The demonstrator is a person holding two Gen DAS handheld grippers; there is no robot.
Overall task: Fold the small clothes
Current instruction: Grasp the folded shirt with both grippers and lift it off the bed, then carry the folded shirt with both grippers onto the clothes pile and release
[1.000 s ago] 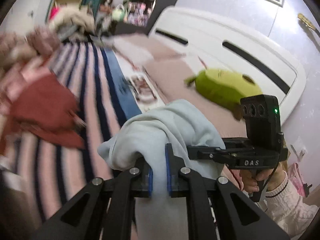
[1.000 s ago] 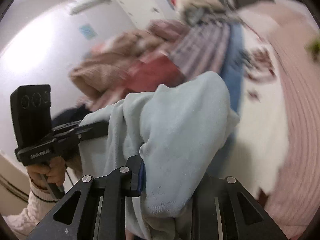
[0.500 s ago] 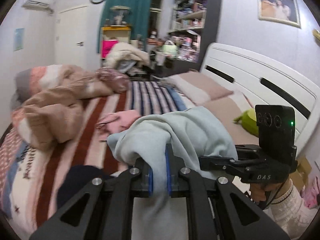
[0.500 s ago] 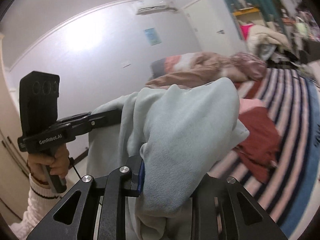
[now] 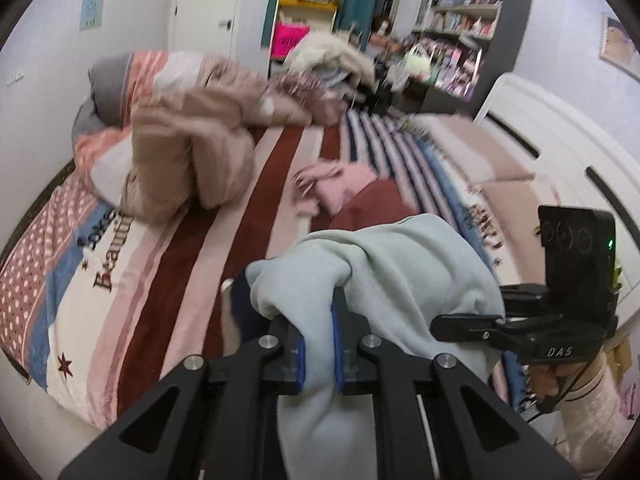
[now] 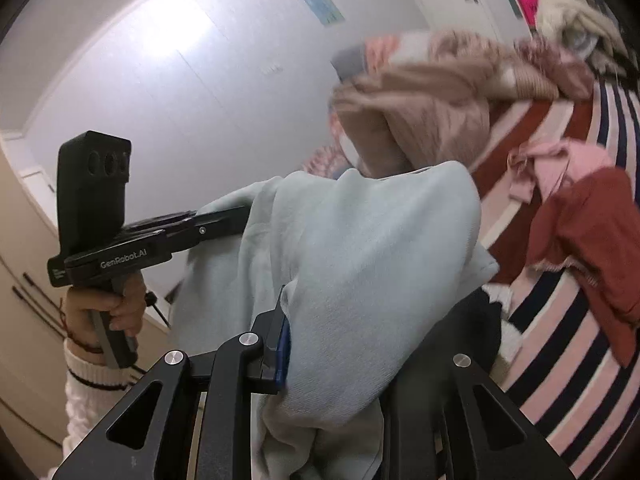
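Both the left gripper and the right gripper were pinching the pale blue garment, held bunched between them above the striped bed.

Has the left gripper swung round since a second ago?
Yes. The left gripper, shut on the pale blue garment, has swung from the headboard toward the crumpled duvet.

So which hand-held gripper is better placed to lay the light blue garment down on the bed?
Probably neither alone: the left hand-held gripper and the right hand-held gripper both clamp the light blue garment; the left faces more open striped bedspread.
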